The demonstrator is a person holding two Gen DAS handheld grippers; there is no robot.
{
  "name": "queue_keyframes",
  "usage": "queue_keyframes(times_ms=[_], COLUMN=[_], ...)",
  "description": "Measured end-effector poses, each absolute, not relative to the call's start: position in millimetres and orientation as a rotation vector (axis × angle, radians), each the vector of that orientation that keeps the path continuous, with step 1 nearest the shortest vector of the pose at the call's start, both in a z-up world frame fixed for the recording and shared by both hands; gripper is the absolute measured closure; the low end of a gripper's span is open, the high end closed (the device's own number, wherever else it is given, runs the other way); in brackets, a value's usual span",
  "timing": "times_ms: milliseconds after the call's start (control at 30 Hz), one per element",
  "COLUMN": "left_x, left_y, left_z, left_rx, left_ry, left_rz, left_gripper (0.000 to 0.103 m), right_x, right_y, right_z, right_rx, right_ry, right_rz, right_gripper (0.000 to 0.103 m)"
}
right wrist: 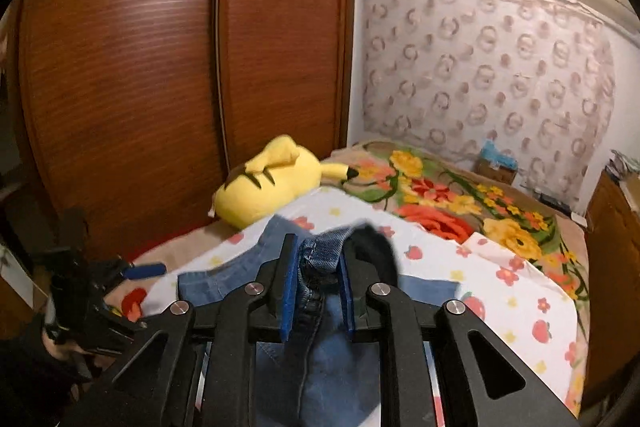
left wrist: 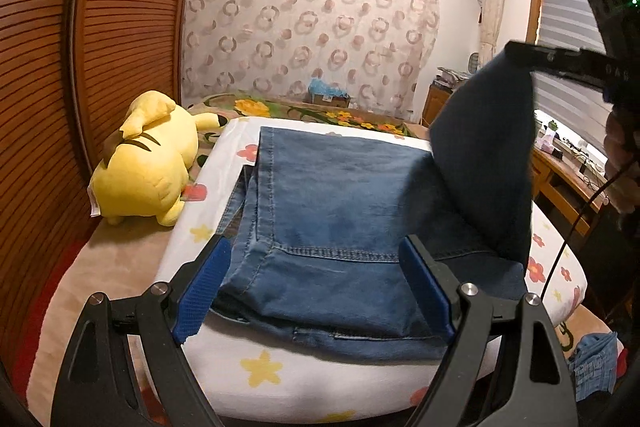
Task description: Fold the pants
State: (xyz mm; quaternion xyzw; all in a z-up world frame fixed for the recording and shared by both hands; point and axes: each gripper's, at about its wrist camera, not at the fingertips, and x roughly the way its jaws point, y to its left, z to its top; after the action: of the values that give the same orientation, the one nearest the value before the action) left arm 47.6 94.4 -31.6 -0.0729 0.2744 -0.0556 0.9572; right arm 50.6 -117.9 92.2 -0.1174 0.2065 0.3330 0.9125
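Blue denim pants (left wrist: pixel 340 211) lie folded on a white flowered sheet (left wrist: pixel 256 371) on the bed. My left gripper (left wrist: pixel 316 287) is open, its blue pads either side of the near folded edge, empty. My right gripper (right wrist: pixel 318 287) is shut on a bunched edge of the pants (right wrist: pixel 320 255) and holds it lifted. In the left wrist view that lifted flap (left wrist: pixel 488 147) hangs from the right gripper (left wrist: pixel 516 51) at the upper right. The left gripper also shows in the right wrist view (right wrist: pixel 132 273) at the far left.
A yellow plush toy (left wrist: pixel 148 163) lies at the bed's left, next to a brown wardrobe (left wrist: pixel 48 107). A flowered blanket (right wrist: pixel 460 199) covers the far bed. A wooden desk (left wrist: pixel 564 179) stands on the right. Another denim garment (left wrist: pixel 596 359) lies at the lower right.
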Motion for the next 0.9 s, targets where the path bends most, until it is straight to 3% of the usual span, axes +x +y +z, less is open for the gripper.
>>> queue_keyframes(times_ms=[100,500,733,900], left_x=[47.7,80.1,111.3,130.2], left_y=[96.0,88.6,81.7,73.3], left_z=[-35.6,-50.3,-53.4,-68.7], left_rx=[-0.154,-0.153,-0.126,-0.084], left_ry=[0.561,0.605,0.642,0.709], left_rz=[-0.112,-0.159,-0.202,-0.214], left_gripper=[0.017,0.017,0.039,0.042], right_x=[55.6,98.8,128.5,142.6], right_y=[-123.8,-119.0,-101.1,-100.2], right_z=[89.4,63.1,38.8,27.9], right_rx=[-0.243,-0.199,-0.191,-0.161], right_ry=[0.45,0.626,0.738,0.798], right_rz=[0.682,0.584,0.578,0.588], right_gripper=[0.054,0.053,0.053,0.053])
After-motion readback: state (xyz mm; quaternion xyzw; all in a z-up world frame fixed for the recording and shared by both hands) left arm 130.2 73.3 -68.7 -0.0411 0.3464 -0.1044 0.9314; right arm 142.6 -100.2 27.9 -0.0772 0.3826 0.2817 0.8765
